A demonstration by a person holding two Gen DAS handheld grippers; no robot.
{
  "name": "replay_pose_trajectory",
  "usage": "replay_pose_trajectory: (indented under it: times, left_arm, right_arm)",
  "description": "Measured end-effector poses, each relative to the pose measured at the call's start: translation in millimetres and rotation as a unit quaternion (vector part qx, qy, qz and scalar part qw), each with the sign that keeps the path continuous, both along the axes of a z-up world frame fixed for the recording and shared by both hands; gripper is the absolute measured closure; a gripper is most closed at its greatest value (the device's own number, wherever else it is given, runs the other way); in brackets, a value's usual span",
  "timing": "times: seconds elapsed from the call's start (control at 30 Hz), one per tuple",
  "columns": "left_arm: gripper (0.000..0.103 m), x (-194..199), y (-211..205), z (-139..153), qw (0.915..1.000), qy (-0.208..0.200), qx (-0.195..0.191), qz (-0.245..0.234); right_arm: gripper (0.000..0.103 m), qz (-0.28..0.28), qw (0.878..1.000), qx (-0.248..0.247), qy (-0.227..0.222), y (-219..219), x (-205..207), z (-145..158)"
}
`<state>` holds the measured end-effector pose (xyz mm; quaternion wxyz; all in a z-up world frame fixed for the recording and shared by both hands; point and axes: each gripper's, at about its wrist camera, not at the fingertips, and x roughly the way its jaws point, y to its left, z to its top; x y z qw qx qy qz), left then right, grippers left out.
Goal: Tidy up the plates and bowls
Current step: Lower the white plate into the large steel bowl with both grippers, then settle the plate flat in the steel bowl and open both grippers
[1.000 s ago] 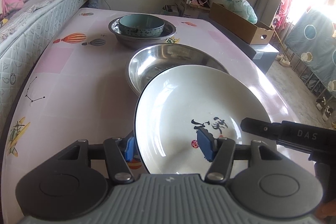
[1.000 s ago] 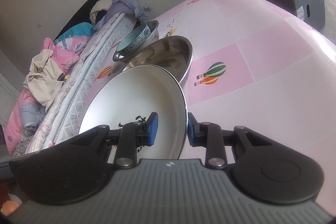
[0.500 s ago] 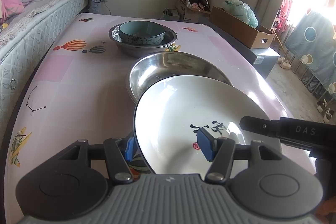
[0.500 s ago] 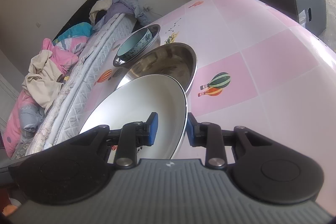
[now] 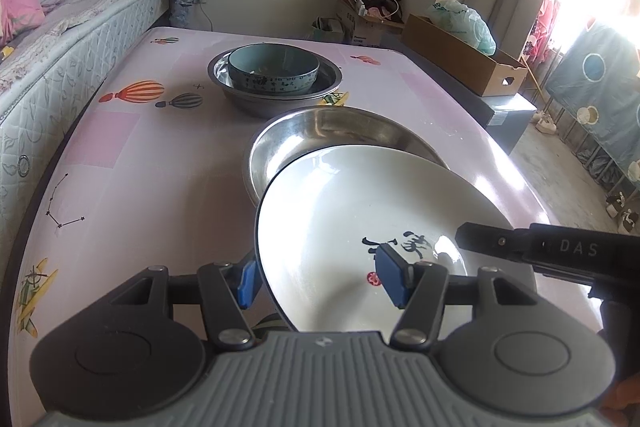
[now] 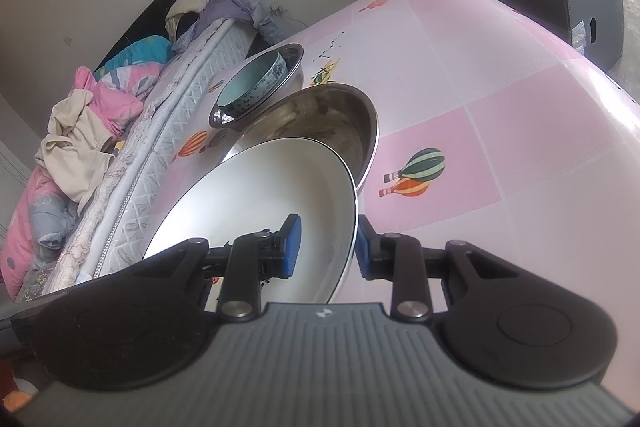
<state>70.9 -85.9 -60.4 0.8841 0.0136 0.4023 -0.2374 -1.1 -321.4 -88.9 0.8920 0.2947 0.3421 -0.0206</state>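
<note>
From the left wrist, the white plate hangs tilted just before the steel basin. The left gripper fingers straddle its near rim half open; whether they pinch it I cannot tell. It looks stiff, glazed, breakable.

From the right wrist, the right gripper fingers clamp the plate's rim, a sensible hold. The plate's underside is hidden.

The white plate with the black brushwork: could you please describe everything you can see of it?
The white plate looks like glossy ceramic, round and shallow, with a thin dark rim, black calligraphy and a small red seal inside. It is held tilted above the pink table, its far edge over the large steel basin. The left gripper and right gripper each straddle its rim.
</note>
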Motion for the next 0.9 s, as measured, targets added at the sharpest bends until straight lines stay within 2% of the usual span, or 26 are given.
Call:
replay_pose_trajectory:
  times: [0.9]
  left_arm:
    - [0.043, 38.5, -20.0, 6.1, 0.9999, -0.007, 0.010, -0.001]
  right_arm:
    - [0.075, 0.000, 1.000, -0.001, 0.003, -12.8, 33.9, 3.8]
